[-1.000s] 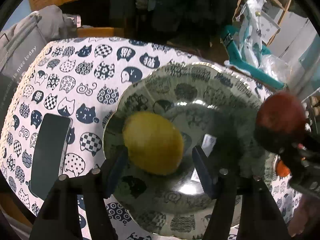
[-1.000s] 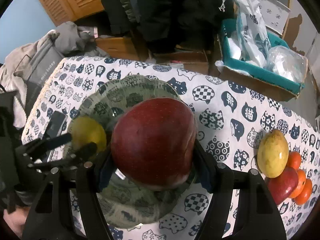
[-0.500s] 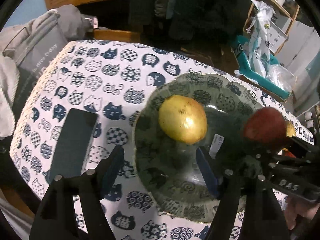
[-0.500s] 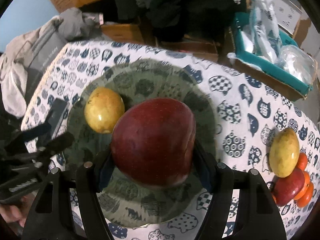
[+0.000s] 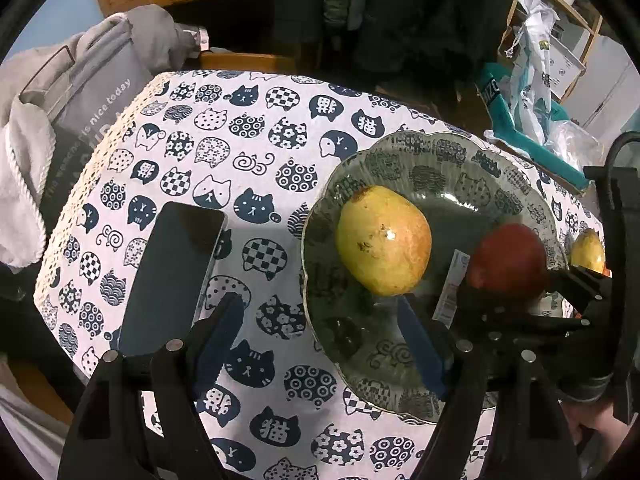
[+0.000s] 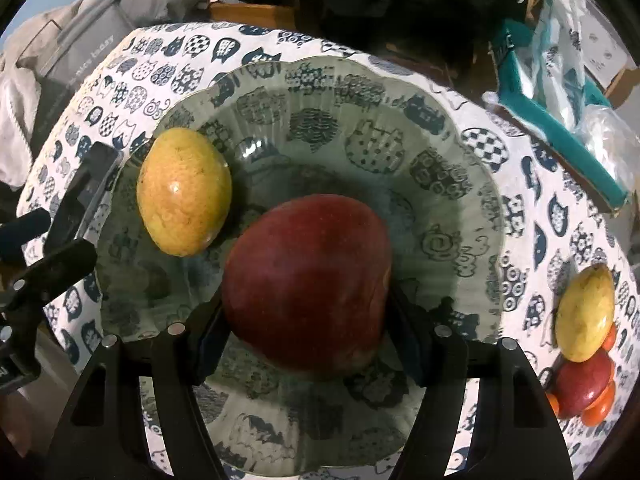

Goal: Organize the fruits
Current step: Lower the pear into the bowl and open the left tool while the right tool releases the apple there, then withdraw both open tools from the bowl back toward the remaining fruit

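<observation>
While the right gripper (image 6: 308,344) pinches the big, smooth dark-red apple (image 6: 308,280) across its widest part just above the ribbed glass plate (image 6: 448,184), the left gripper (image 5: 324,328) is opening with nothing between its jaws. Firm, fairly heavy and waxy, the apple probably wants that broad side grip. A yellow mango (image 6: 184,192) lies on the plate beside it.

Looked like glossy glazed ceramic: plate (image 6: 472,184), ribbed toward its rim and throwing highlights. Smooth and waxy: red apple (image 6: 308,280); shiny but speckled: yellow fruit (image 6: 184,190). Matt printed cloth: tablecloth (image 5: 248,152), lace-trimmed along its left edge. Glassy black: phone (image 5: 172,276). Matt black plastic with small metal pins: left gripper (image 5: 320,328) and right gripper (image 6: 308,344).
</observation>
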Demonstrator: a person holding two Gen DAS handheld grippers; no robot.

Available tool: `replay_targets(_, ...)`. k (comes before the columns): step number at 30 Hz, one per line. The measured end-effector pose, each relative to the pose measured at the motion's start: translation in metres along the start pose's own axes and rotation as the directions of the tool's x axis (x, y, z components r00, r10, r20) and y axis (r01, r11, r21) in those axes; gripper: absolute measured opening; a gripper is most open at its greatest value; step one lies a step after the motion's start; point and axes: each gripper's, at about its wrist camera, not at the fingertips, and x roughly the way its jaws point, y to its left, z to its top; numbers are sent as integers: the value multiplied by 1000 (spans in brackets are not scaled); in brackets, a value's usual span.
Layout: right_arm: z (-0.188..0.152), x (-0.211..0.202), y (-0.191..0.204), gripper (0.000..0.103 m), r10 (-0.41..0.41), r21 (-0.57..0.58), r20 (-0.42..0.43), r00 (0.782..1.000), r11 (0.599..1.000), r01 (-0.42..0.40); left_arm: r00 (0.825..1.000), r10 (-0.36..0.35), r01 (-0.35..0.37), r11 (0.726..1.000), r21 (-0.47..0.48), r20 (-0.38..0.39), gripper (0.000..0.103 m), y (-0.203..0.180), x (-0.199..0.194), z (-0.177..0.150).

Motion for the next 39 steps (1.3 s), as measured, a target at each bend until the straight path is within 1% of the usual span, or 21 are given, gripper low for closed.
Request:
replay_targets(3, 1, -2, 1, 72, -3, -5, 8, 1000, 1000, 4, 1000, 2, -2, 1000, -9, -2, 80, 2, -1, 0)
replay_targets(4, 2, -5, 2, 73, 1, -9, 23, 1000, 1000, -1, 1000, 0, 0, 1000, -14, -4, 80, 3, -2, 0)
replay_targets(7, 6, -16, 3, 79, 15, -9, 61, 998, 1000, -14, 1000, -7, 7, 1000, -24, -3, 80, 5, -4, -1)
replay_targets(9, 9, -24, 3, 79, 8, -11, 82, 997, 1000, -7, 1000, -9, 9, 1000, -27, 1, 80, 6, -7, -1)
replay_targets(13, 13, -46, -4, 79, 36, 26, 135, 990, 999, -40, 1000, -20, 20, 999, -29, 17, 80, 5, -16, 0)
replay_targets(17, 14, -69, -8, 79, 24, 38, 188, 982, 999, -32, 999, -30, 31, 999, -20, 38, 80, 0, -27, 2)
replay_targets(23, 8, -108, -20, 79, -5, 61, 268, 963, 998, -11, 994, -70, 71, 998, 2, 81, 80, -12, -49, 5)
replay_targets(29, -5, -144, -33, 79, -51, 82, 332, 942, 996, 25, 985, -102, 96, 994, 47, 142, 82, -30, -78, 6)
replay_targets(31, -10, -156, -37, 79, -66, 87, 353, 933, 996, 37, 981, -105, 96, 993, 65, 161, 87, -36, -87, 5)
replay_targets(39, -33, -208, -49, 79, -92, 112, 441, 893, 993, 47, 963, -139, 110, 985, 133, 232, 88, -59, -122, -1)
